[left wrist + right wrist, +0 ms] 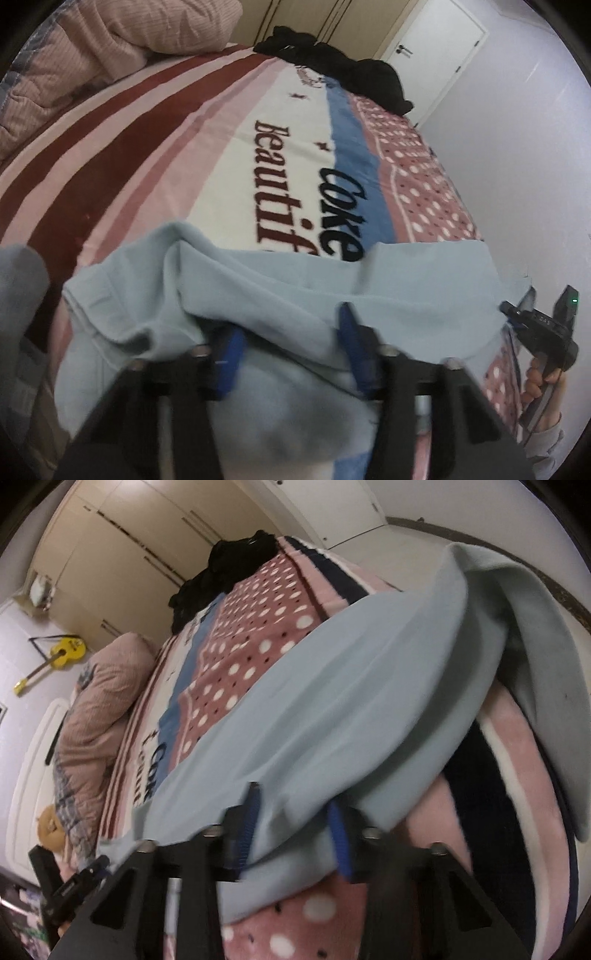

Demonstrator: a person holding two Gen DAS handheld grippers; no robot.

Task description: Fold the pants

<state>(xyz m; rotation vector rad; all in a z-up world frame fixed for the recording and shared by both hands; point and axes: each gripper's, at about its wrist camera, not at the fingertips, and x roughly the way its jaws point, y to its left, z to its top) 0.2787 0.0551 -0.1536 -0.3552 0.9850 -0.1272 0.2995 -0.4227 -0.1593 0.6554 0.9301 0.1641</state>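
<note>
Light blue pants (280, 295) lie across the near end of a patterned bed blanket (155, 155). My left gripper (290, 332) has its blue-padded fingers (349, 332) apart, with a fold of the pants bunched between and over them. In the right wrist view the pants (332, 686) stretch away to the upper right, one leg end draped over the bed edge. My right gripper (293, 812) also has its blue fingers (338, 834) spread, with pants fabric lying between them. The right gripper also shows at the left wrist view's right edge (543, 325).
A black garment (340, 70) is heaped at the far end of the bed. A pink quilt (103, 48) lies along the bed's left side. White wall and door (439, 48) are on the right. Wardrobes (122, 542) and a yellow guitar (59, 657) stand beyond the bed.
</note>
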